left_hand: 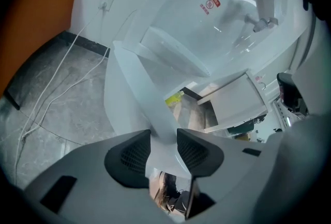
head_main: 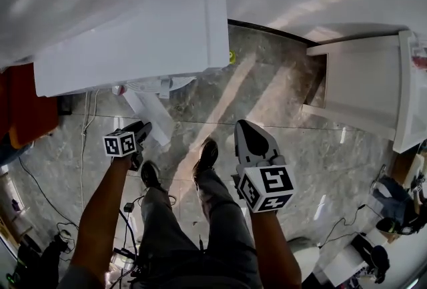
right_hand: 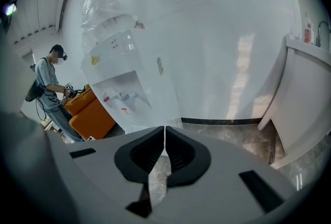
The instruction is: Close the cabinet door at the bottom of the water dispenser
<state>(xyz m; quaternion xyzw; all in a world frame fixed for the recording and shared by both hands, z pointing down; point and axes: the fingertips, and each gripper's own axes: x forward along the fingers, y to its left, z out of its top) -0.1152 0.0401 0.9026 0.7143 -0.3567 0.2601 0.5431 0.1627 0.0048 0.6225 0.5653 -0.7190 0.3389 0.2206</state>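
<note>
An orange seat (head_main: 27,107) stood at the floor's left edge. Just right of it rose the white water dispenser (head_main: 133,47), with its taps in the left gripper view. From its base the cabinet door (head_main: 152,115) hung open, swung out over the marble floor (head_main: 280,121) towards the person's shoes (head_main: 207,155).

The left gripper (head_main: 139,133) was at the door's free edge. In its own view its jaws stood spread, and the door (left_hand: 139,88) ran between them and nearly filled the gap. I judged it a straddle, not a firm pinch. A white cable (left_hand: 57,78) trailed across the floor to the left of the dispenser, clear of the door.

The right gripper (head_main: 248,131) hung over bare floor, well apart from the door. Its jaws (right_hand: 164,137) were pressed together on nothing, and the dispenser (right_hand: 129,78) showed beyond them. A white counter (head_main: 373,94) stood at the floor's right edge.

The step in hand looked like closing the door, which was not yet done. To do it well, the left gripper should stay on the free edge, far from the hinge, where little force was needed. It should follow the door's arc towards the dispenser's base, not shove straight in. A light hold would let the panel turn between the pads, and the jaws should slip off before the door met its frame.
</note>
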